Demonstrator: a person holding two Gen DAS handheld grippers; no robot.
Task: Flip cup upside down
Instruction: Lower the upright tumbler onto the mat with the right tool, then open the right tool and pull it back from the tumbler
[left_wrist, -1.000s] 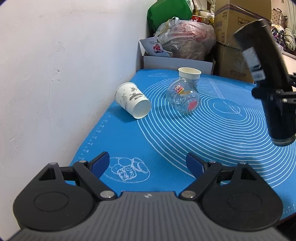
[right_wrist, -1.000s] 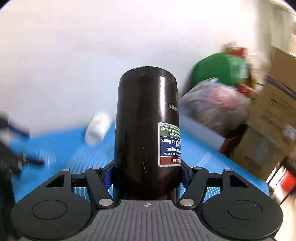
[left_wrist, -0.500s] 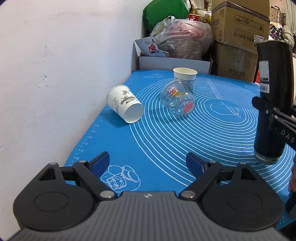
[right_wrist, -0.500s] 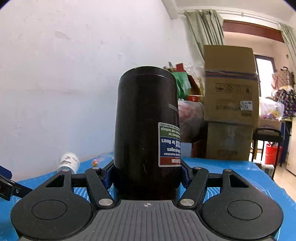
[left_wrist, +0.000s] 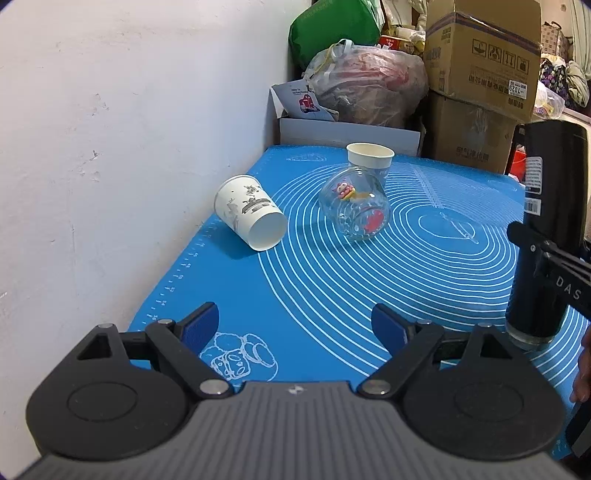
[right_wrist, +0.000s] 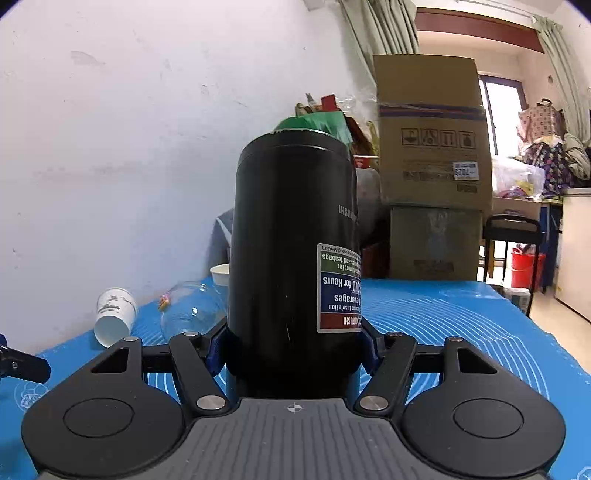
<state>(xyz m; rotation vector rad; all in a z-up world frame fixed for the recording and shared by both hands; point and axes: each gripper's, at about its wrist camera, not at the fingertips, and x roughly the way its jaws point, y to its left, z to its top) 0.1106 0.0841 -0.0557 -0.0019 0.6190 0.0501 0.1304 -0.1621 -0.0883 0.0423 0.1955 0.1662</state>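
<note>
The black cup (right_wrist: 291, 258) is pinched in my right gripper (right_wrist: 293, 354), inverted, rim at the mat (left_wrist: 332, 288) on the near right. Released crooked, it could topple — toward the far glass jar (left_wrist: 354, 208). My left gripper (left_wrist: 295, 326) is spread, empty.

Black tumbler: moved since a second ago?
Yes. The black tumbler, held by the right gripper, went from tilted above the blue mat to upright, its mouth close to it.
</note>
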